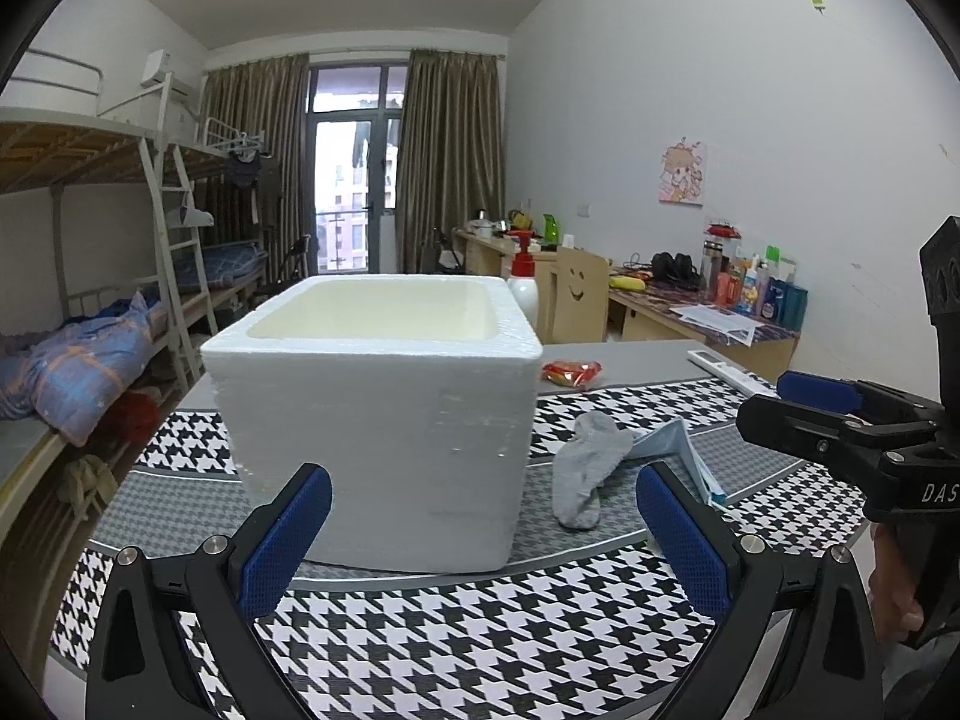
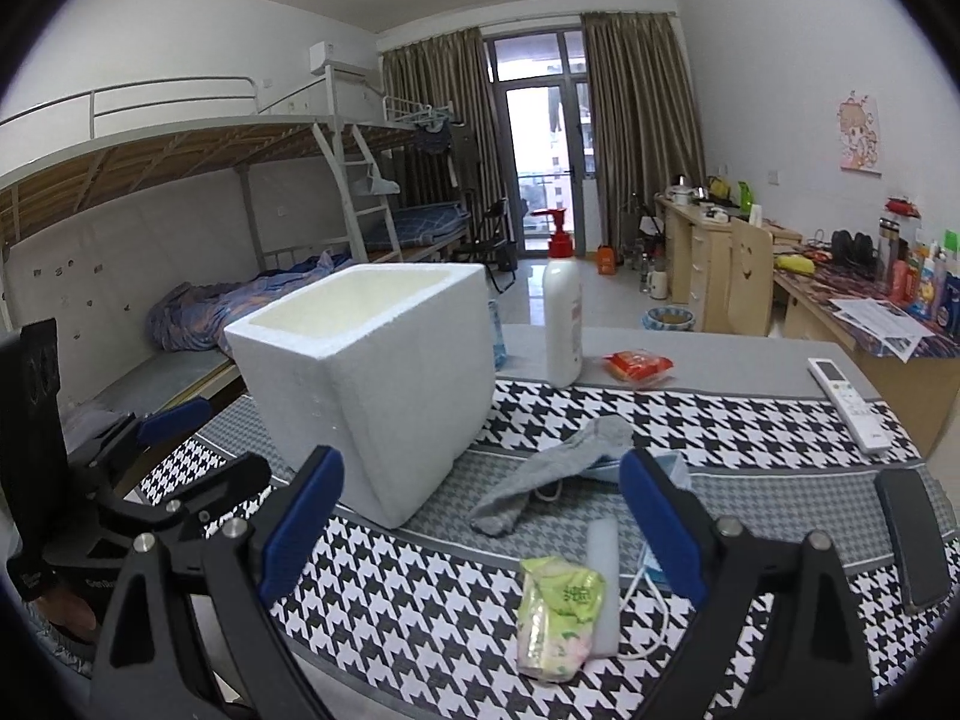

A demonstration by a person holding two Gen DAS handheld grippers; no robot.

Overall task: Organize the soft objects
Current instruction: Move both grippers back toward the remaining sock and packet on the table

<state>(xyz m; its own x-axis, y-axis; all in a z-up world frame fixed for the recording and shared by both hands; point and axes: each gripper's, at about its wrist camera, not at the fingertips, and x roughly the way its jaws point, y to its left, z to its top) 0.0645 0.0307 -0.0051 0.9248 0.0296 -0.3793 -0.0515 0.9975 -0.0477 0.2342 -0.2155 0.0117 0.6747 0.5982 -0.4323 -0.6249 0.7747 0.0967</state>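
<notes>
A white foam box stands open-topped on the houndstooth tablecloth. A grey sock lies just right of it, draped over a light blue face mask. Nearer me in the right wrist view lie a green tissue pack and a white foam strip. My left gripper is open, close in front of the box. My right gripper is open, hovering above the cloth before the sock. Each gripper also shows in the other's view: the right gripper and the left gripper.
A white bottle with a red pump, a red snack packet, a white remote and a dark phone sit on the table. Bunk beds line the left wall, desks the right.
</notes>
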